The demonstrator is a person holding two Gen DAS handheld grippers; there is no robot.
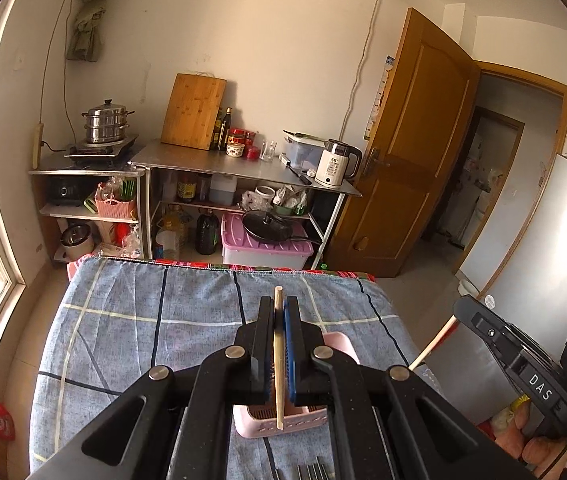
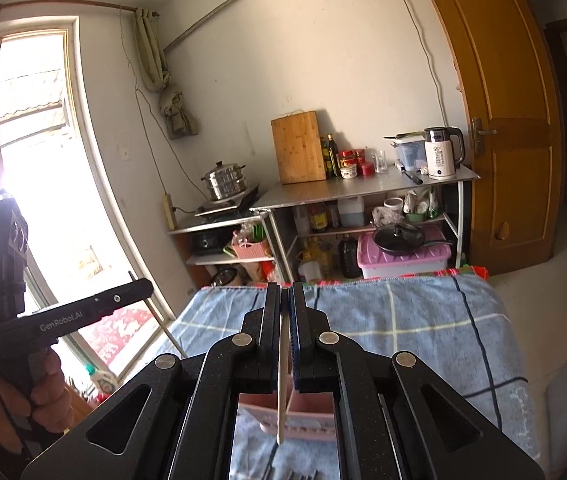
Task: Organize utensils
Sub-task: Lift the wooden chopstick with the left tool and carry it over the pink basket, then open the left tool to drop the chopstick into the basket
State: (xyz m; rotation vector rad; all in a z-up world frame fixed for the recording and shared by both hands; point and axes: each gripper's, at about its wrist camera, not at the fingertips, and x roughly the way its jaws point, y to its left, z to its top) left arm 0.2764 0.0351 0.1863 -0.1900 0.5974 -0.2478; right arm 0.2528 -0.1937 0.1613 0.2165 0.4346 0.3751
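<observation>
While each gripper [image 1: 279, 312] [image 2: 285, 300] pinches one chopstick [image 1: 278, 360] [image 2: 282, 380], lower both straight at six o'clock into the pink basket [image 1: 267, 424].

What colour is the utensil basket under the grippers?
Pale pink; the basket shows best in the left wrist view, below the chopstick clamped in the left gripper.

A pale chopstick [image 1: 278, 356] stands above the pink basket [image 1: 279, 424].
</observation>
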